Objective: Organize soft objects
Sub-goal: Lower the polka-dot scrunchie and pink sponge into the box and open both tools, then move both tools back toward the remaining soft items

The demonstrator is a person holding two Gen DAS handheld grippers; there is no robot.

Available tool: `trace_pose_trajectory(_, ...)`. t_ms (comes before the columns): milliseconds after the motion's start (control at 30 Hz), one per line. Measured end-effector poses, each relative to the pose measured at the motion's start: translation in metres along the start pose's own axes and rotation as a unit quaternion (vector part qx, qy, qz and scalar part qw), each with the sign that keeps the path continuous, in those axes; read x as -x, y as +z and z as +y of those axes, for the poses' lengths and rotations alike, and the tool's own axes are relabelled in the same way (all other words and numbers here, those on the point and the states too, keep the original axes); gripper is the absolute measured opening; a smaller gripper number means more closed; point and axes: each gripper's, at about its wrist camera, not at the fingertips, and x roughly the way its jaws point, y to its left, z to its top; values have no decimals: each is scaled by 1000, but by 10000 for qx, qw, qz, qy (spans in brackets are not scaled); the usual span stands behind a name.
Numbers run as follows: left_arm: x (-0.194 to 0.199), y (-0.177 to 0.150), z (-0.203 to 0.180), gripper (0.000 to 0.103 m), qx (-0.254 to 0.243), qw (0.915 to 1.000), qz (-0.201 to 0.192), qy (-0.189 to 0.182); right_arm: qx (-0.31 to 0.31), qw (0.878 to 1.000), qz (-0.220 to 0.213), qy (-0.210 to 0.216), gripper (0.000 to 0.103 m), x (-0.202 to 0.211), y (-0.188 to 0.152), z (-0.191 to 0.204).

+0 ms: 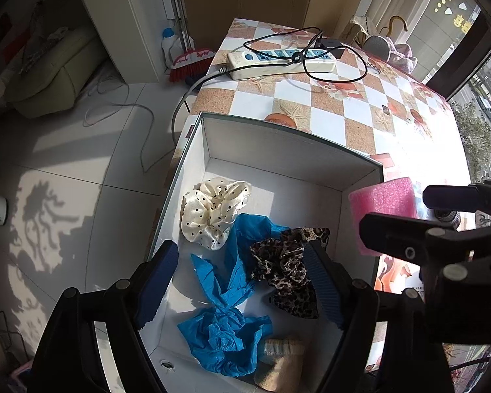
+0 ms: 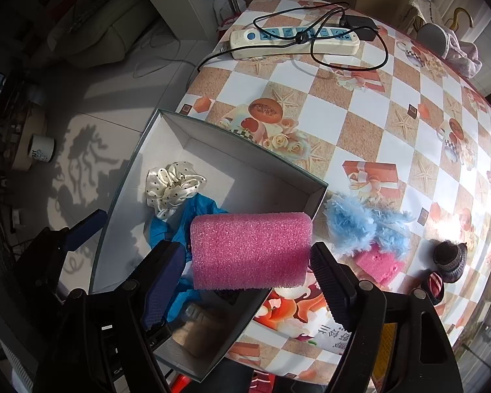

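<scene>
Pink foam roll (image 2: 250, 250) lies crosswise between jaws.

Pink foam block (image 2: 250, 250), cream black-dotted scrunchie (image 1: 212, 216), leopard-print scrunchie (image 1: 286, 268), blue crumpled covers (image 1: 226, 311), orange-and-white checked tablecloth (image 2: 360, 124).

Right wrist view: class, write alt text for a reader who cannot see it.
A pink foam block sits between the right gripper's open fingers, above the edge of a white box holding scrunchies and blue cloth on a checked tablecloth.
</scene>
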Motion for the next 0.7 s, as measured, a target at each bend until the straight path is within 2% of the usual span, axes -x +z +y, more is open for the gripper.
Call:
trace_pose_trajectory(100,0,-2,3,86,152,9998,-55,-91,40,10000,-51,-1,89,2,-1,1)
trace_pose_trajectory(167,2,-3,5,102,235,9996,-110,-125,57,10000,-7,50,89,2,-1,0)
trace_pose_trajectory(200,3,-4,7,103,285,9994,-149,-153,47,10000,12,72,89,1,-1,0)
trace_pose_trajectory(267,2,-4,9,103,356,9989,-146,-251,17,9999,26,130,103,0,-3,-2)
trace_pose_trajectory(533,13,-5,10,103,371,9984,-213,-369,-97,9994,26,319,103,7,-6,-13)
trace_pose_trajectory(700,27,2,-9,103,75,9984,-287,-484,-445,9983,-23,383,103,23,-10,-41)
